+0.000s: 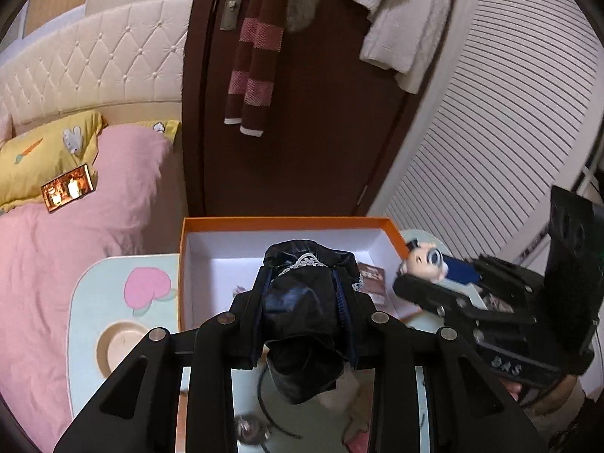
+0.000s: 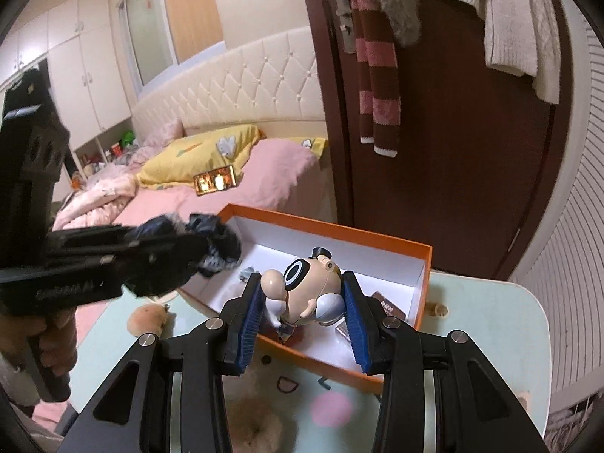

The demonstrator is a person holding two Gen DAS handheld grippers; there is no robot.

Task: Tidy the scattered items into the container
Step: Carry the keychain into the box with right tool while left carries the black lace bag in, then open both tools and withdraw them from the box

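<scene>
Both loads are in the carrying step. The left gripper [image 1: 302, 302] grasps a dark satin lace-trimmed pouch [image 1: 302, 309], the right gripper [image 2: 302, 302] a big-eyed plastic cartoon figurine [image 2: 302, 287], both above the orange white-lined cardboard box [image 2: 424, 275] on the pale bench [image 2: 490, 321]. Next, I judge: lower, then release the fingers inside.

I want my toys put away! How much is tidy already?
Some small items already lie in the orange box. The left hand-held gripper holds dark satin fabric, the right hand-held gripper a cartoon figure, both over the box. Fluffy things remain on the table.
</scene>
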